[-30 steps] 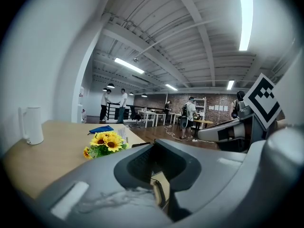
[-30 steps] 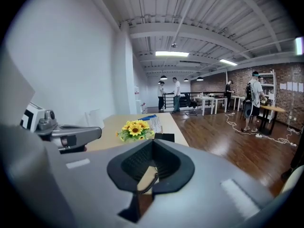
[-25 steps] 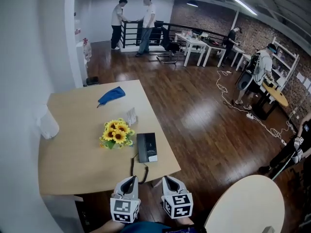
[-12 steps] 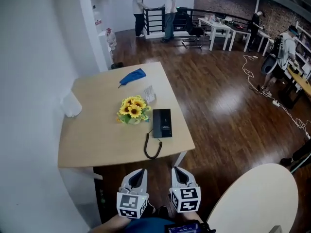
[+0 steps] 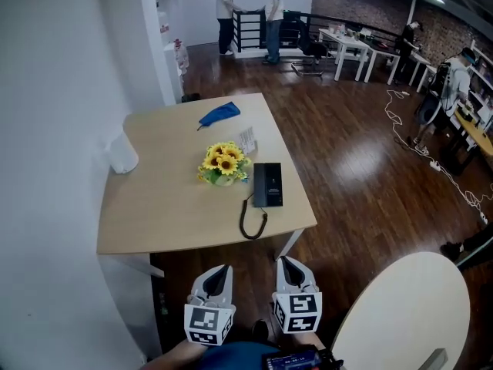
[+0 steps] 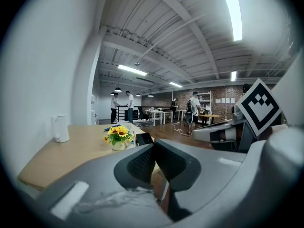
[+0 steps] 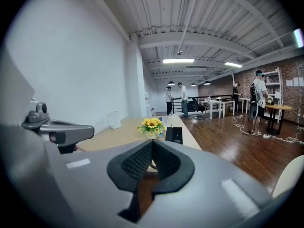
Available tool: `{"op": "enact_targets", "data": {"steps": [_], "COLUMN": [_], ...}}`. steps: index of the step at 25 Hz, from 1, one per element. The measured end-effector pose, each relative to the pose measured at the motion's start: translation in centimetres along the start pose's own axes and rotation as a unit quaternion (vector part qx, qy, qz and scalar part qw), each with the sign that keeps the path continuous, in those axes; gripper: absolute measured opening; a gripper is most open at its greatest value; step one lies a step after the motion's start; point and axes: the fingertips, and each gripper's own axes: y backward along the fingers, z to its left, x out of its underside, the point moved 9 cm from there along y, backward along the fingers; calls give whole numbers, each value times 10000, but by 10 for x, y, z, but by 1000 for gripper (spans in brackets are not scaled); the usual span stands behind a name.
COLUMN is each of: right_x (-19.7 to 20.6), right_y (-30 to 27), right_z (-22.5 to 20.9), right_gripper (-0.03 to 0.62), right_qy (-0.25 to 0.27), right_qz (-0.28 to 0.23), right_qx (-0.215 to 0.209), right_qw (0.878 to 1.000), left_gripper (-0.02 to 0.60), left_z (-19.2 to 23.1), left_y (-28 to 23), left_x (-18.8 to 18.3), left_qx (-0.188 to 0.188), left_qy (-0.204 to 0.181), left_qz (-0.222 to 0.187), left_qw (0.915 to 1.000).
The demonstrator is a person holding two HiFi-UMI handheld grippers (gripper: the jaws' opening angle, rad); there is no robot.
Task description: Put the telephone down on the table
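Observation:
A black telephone lies flat near the right front corner of the light wooden table, and its coiled cord loops toward the front edge. Both grippers hang side by side in front of the table, over the floor, touching nothing. My left gripper is shut and empty. My right gripper is shut and empty too. In the left gripper view the telephone shows just beyond the closed jaw tips. The right gripper view has the telephone ahead of the tips.
A pot of sunflowers stands left of the telephone. A blue cloth lies at the far edge and a white kettle by the wall. A round white table is at the lower right. People stand far off across the wooden floor.
The table and telephone now sit more toward the middle of the head view than a second ago. Both grippers have stayed shut, side by side, at the bottom of the picture.

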Motion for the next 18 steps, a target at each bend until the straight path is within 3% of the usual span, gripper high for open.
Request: {"op": "enact_targets", "data": {"steps": [10, 18], "right_x": [5, 20], "right_y": [20, 27], "right_z": [102, 134], "right_gripper": [-8, -8], "right_qy": [129, 41], "right_qz": [112, 91], "right_qx": [395, 407], "right_qw": [9991, 9991], "left_gripper": [15, 14], "left_z": [65, 80], "left_y": [59, 78], "left_x": [16, 32], "left_qx": [377, 351], "left_qy": [99, 158], "left_qz": [-136, -145], "left_qw": [9991, 9992]}}
